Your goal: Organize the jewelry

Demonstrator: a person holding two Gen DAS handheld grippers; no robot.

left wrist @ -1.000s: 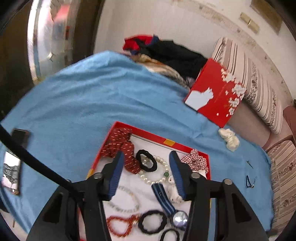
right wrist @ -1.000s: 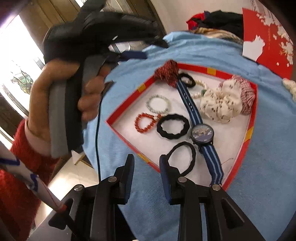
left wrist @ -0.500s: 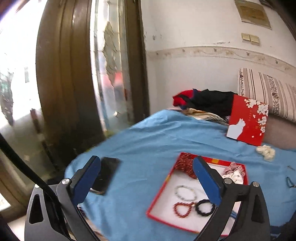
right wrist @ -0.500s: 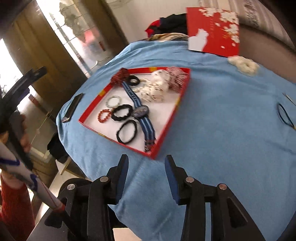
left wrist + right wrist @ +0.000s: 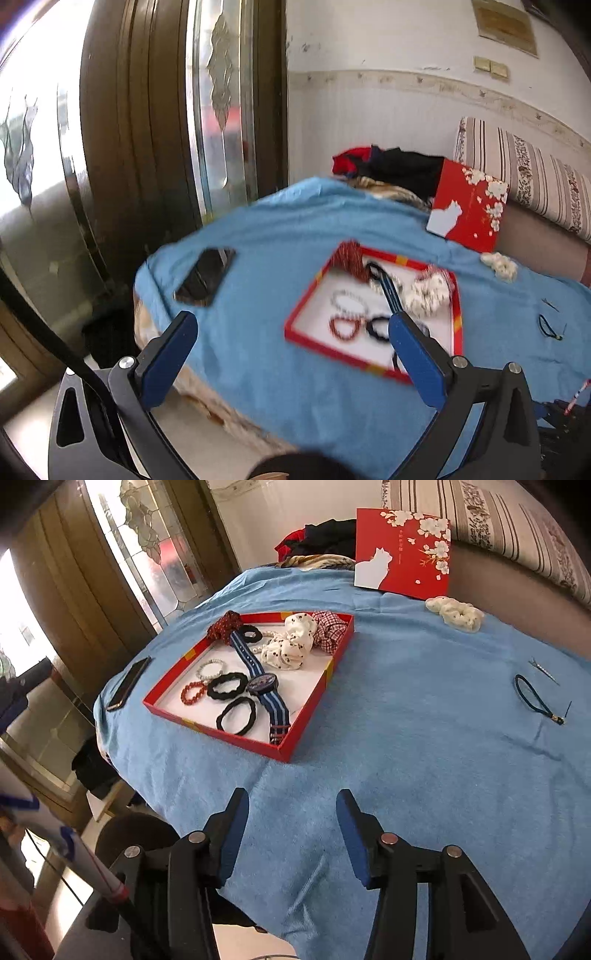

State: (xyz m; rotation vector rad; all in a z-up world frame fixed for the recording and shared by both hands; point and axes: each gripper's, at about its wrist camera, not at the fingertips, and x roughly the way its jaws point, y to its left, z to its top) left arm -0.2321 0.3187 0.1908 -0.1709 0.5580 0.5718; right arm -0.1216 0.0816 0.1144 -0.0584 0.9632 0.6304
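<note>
Both claws empty: left gripper (image 5: pixel 291 338) spread wide, right gripper (image 5: pixel 291 814) jaws just opening, nothing between. Tray (image 5: pixel 306 716) ahead-left of right claw, mostly filled. Between picks, likely; next calls for reaching the scrunchie (image 5: pixel 455 613) or cord (image 5: pixel 532 698), far ahead-right on the cloth.

You see a red box (image 5: pixel 309 701) with a white inside on a blue cloth (image 5: pixel 406 738). In it lie black hair ties (image 5: pixel 236 715), red beads (image 5: pixel 192 693) and a blue striped watch (image 5: pixel 263 684).

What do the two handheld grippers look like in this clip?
Both match: the left gripper and right gripper have black angular frames with silver bolts and flat blue pads on the jaws. A black cable runs past the left one.
</note>
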